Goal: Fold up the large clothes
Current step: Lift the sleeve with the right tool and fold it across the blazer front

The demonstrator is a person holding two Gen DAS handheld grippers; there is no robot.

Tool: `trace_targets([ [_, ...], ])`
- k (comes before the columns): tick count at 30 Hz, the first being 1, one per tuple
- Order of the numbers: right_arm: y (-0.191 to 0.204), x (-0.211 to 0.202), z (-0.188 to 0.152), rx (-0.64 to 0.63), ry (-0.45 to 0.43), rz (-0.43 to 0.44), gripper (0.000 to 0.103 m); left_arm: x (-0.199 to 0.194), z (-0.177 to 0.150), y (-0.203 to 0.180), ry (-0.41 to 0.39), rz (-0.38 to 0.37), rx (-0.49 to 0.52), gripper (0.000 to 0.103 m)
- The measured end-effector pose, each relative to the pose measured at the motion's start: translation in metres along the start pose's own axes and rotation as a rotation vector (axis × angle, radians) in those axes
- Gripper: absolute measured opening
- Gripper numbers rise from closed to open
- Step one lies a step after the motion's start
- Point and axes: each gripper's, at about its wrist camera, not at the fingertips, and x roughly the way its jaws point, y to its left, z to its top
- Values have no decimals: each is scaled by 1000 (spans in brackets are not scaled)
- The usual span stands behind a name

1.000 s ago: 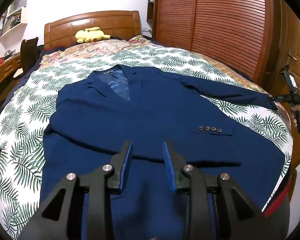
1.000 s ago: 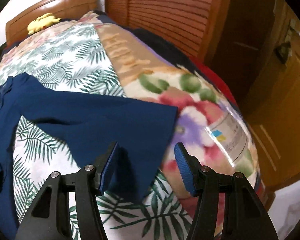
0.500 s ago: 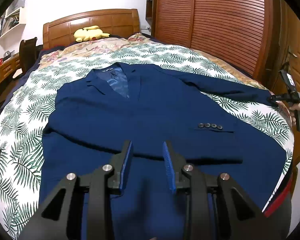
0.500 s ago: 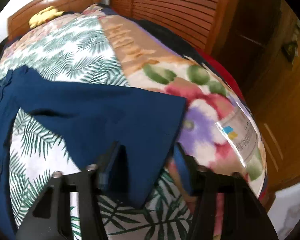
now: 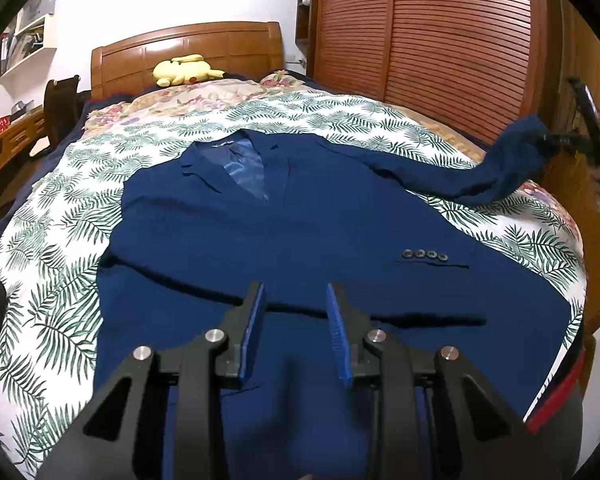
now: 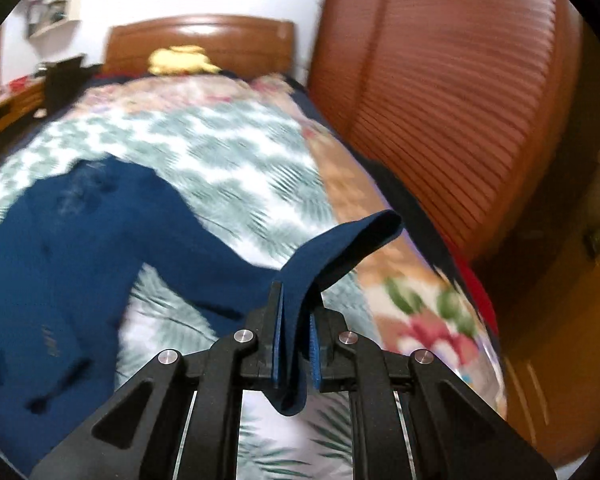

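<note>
A navy blue suit jacket point(image 5: 308, 240) lies front-up on the bed, collar toward the headboard. One sleeve lies folded across its front, cuff buttons point(image 5: 425, 255) showing. My left gripper point(image 5: 295, 300) is open and empty, hovering above the jacket's lower front. My right gripper point(image 6: 296, 300) is shut on the cuff of the other sleeve point(image 6: 340, 248) and holds it raised off the bed. In the left wrist view that gripper point(image 5: 556, 142) and the lifted sleeve point(image 5: 500, 168) are at the bed's right edge.
The bed has a palm-leaf cover point(image 5: 60, 264) and a floral quilt point(image 6: 420, 304) at its right side. A yellow plush toy point(image 5: 186, 69) sits by the wooden headboard point(image 5: 188, 54). A slatted wooden wardrobe point(image 5: 440, 40) stands close on the right. A desk and chair point(image 5: 58, 108) are on the left.
My right gripper closed on the sleeve cuff and lifted it off the bed, swinging its view toward the headboard. My left gripper stayed open over the jacket.
</note>
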Motion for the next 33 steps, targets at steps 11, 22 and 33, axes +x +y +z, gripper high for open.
trace_targets([
  [11,145,-32,43,-131,-93,315,8,-30,-4,22,-45,22,-24,30],
  [22,239,-41,62,-194,-118,469,8,-59,-10,44,-89,58,-42,30],
  [33,321,-78,57,-292,-121,634,8,-85,-20,68,-118,88,-77,30],
])
